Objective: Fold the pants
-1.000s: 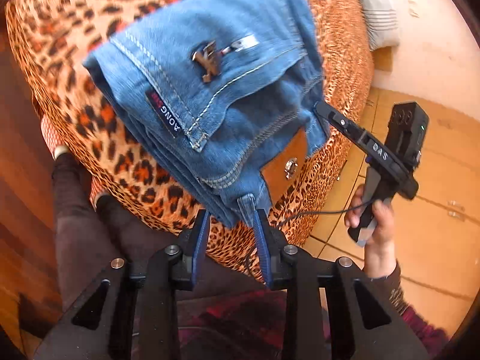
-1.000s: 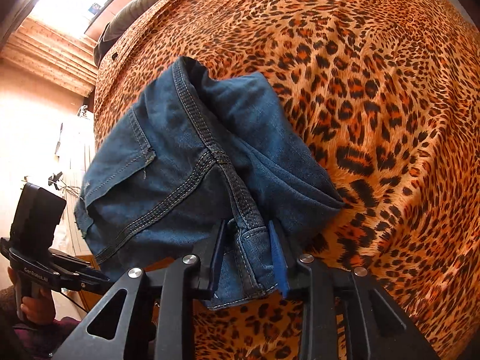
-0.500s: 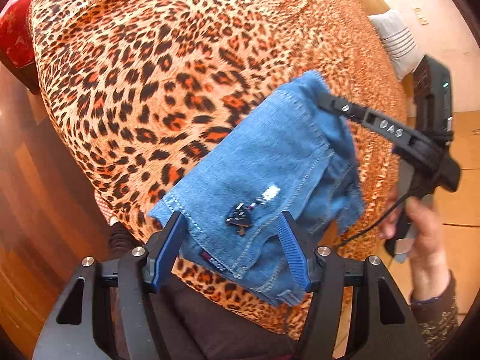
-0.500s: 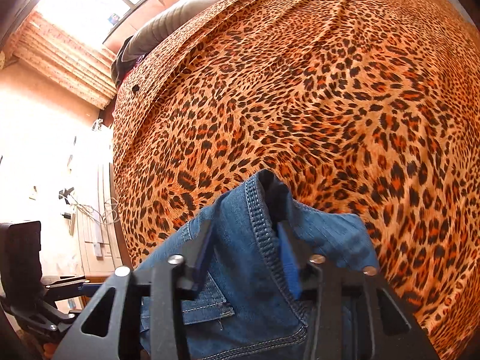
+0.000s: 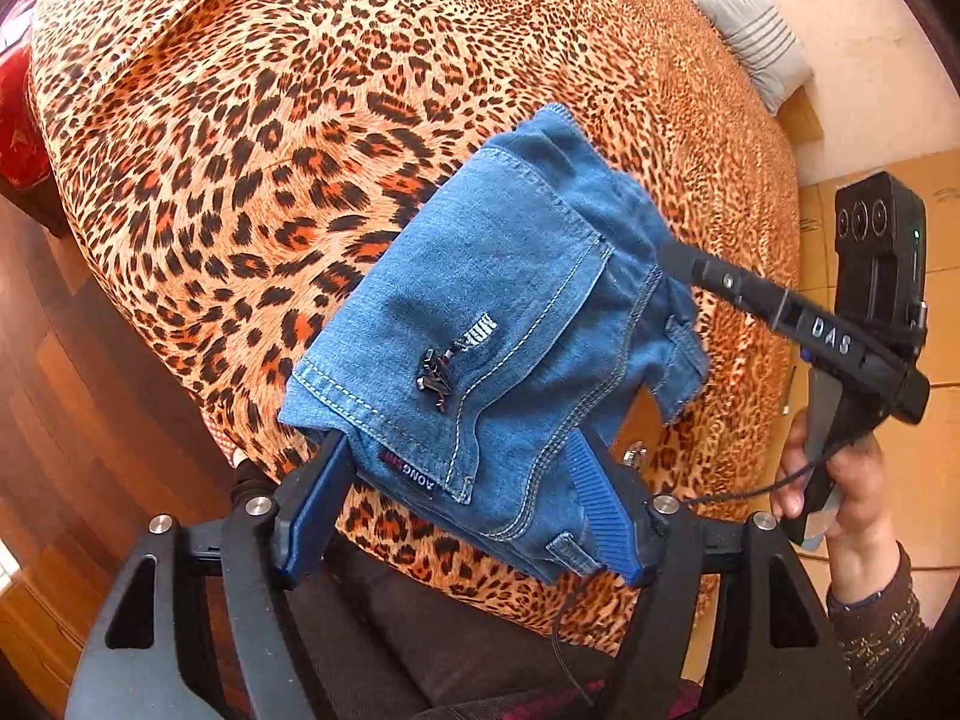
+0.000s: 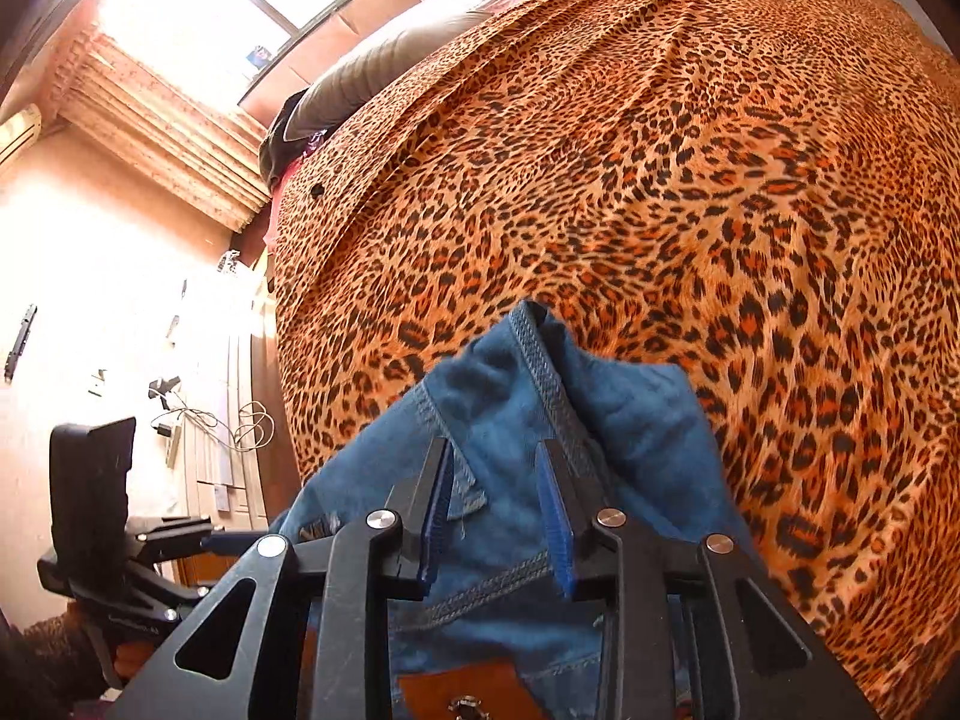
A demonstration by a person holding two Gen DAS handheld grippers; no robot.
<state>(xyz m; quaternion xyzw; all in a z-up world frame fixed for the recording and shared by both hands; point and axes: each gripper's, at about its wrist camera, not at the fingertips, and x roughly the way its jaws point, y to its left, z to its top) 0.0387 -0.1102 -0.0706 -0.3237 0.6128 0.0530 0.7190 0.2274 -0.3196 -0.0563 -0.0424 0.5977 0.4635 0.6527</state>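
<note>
The folded blue jeans (image 5: 510,330) lie as a small bundle on the leopard-print bedspread (image 5: 270,120), close to its near edge. My left gripper (image 5: 459,444) straddles the bundle's near end; its jaws are opening wide and the blue pads (image 5: 600,510) stand off the denim. From the right, the right gripper's finger (image 5: 726,282) reaches in at the bundle's far side, with a hand (image 5: 840,480) on its grip. In the right wrist view my right gripper (image 6: 493,456) sits over the jeans (image 6: 600,414) beside a thick seam, its jaws opening with denim between them. The left gripper (image 6: 144,546) shows at the lower left.
A striped pillow (image 5: 756,42) lies past the bed's far right corner. Dark trouser legs (image 5: 420,630) stand against the near bed edge. A red thing (image 5: 18,120) sits at the left over wooden floor. A dark headboard cushion (image 6: 372,72), a window (image 6: 240,12) and floor cables (image 6: 198,420) lie beyond.
The jeans went from hanging in both shut grippers to lying on the bed. The left jaws spread wide off the belt loop. The right jaws squeezed the seam, then parted.
</note>
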